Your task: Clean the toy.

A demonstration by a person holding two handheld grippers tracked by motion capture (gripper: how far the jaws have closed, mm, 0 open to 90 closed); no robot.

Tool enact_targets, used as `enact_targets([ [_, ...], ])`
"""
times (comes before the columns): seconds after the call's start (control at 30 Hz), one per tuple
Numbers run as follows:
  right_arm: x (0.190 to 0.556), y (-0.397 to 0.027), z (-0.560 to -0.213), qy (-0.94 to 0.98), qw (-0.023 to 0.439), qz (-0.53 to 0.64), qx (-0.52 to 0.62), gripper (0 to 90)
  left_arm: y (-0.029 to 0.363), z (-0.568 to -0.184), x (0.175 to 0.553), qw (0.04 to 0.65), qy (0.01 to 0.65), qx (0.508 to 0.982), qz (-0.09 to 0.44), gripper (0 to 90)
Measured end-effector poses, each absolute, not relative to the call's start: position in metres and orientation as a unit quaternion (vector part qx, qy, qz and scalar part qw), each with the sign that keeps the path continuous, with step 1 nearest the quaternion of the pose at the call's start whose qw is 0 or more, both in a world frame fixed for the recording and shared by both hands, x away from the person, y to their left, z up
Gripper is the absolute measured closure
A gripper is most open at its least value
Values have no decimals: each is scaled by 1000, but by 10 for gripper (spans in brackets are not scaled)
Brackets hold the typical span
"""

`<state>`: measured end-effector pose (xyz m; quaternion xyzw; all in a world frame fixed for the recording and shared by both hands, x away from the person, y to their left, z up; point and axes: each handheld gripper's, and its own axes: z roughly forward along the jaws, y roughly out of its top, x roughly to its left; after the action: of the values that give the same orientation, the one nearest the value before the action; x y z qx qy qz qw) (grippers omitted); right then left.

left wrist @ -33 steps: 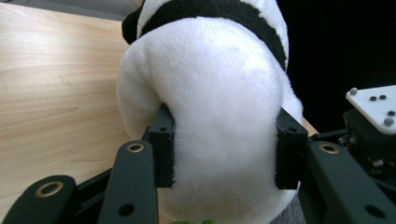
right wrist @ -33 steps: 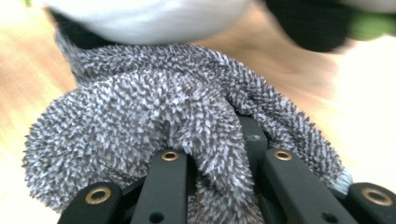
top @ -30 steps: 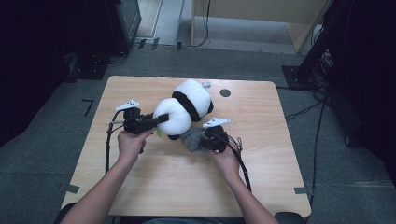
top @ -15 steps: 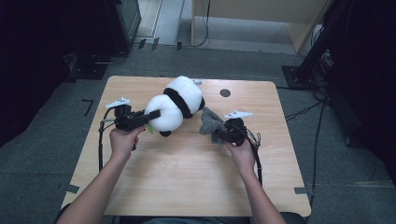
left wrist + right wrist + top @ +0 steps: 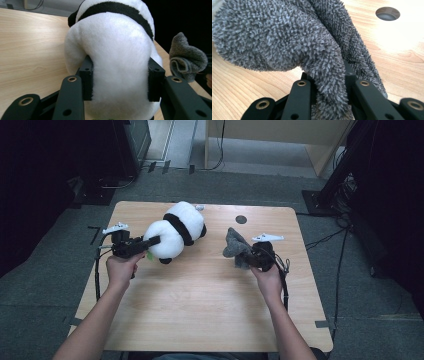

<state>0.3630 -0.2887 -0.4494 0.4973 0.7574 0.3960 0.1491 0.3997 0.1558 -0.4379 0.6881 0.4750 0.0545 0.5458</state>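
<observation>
Fingers [image 5: 86, 75] of your left gripper [image 5: 145, 242] pinch the panda [image 5: 175, 230] at bench [image 5: 200, 310] left; your right gripper [image 5: 247, 257] clamps the grey cloth [image 5: 234, 245]. Keep both squeezes firm, well apart.

Bright overhead light on the table [image 5: 200, 310], dark surroundings.
You see glare whitening the wood [image 5: 402, 32] near the hole [image 5: 388, 13]; the panda [image 5: 117, 62] looks soft-focused, and the room's edges fall into deep shadow.
</observation>
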Motion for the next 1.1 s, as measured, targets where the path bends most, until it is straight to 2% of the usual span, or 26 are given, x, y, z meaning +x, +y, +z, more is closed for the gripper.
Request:
enact_targets([
  [0.13, 366, -297, -457, 765, 167, 372, 499, 763, 161, -444, 405, 534, 484, 690, 68, 539],
  [0.5, 377, -315, -475, 744, 157, 386, 521, 756, 179, -457, 422, 524, 511, 676, 88, 536],
  [0.63, 382, -317, -480, 744, 156, 380, 528, 748, 186, -463, 428, 527, 522, 666, 76, 529],
  [1.1, 397, -322, -502, 749, 141, 358, 539, 710, 199, -479, 438, 514, 513, 682, 91, 443],
])
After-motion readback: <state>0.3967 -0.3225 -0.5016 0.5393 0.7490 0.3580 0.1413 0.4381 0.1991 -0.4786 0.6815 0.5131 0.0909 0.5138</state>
